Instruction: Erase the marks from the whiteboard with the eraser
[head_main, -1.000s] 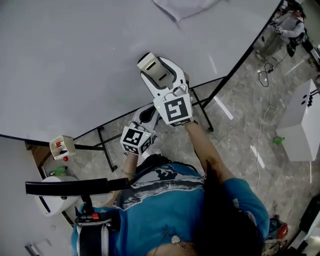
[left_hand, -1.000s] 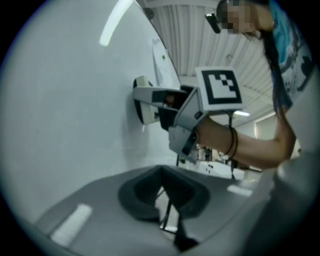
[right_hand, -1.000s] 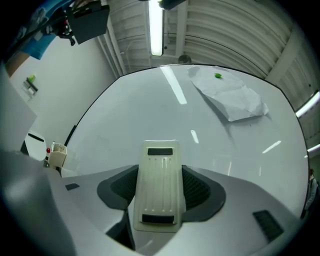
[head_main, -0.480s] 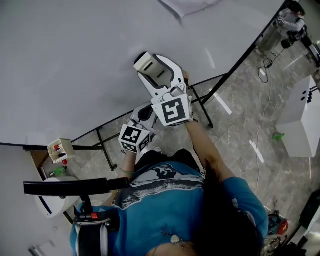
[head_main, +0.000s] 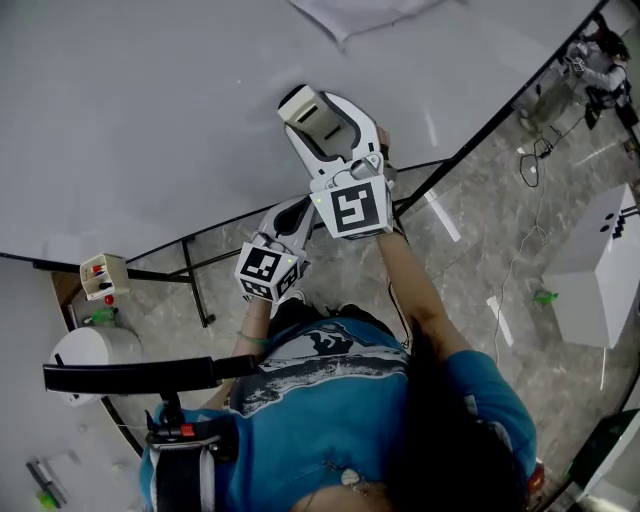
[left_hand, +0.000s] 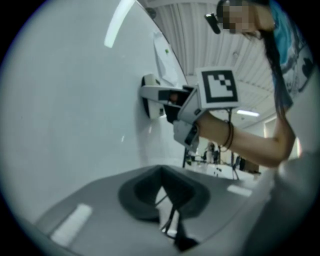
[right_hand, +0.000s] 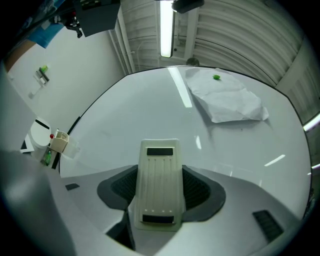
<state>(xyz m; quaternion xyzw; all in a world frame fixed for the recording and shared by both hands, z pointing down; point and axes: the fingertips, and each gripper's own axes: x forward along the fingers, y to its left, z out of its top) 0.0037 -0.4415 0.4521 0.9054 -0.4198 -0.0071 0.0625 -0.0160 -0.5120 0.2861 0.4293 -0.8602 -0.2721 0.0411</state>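
**A:** Which step is this?

**B:** Wiping. The right gripper (right_hand: 160, 189) jaws clamp the eraser (right_hand: 159, 167), pressed on the whiteboard (head_main: 150, 110) at 12 o'clock of the person. The left gripper (left_hand: 161, 197), at its 7 o'clock, has its jaws closed on nothing.

**A:** Next?

**B:** No marks show nearby, so probably a flat sweep onward.

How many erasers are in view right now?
1. The eraser is clamped between the jaws of the right hand-held gripper, its end against the whiteboard. The left hand-held gripper holds none. Others could lie outside the frames.
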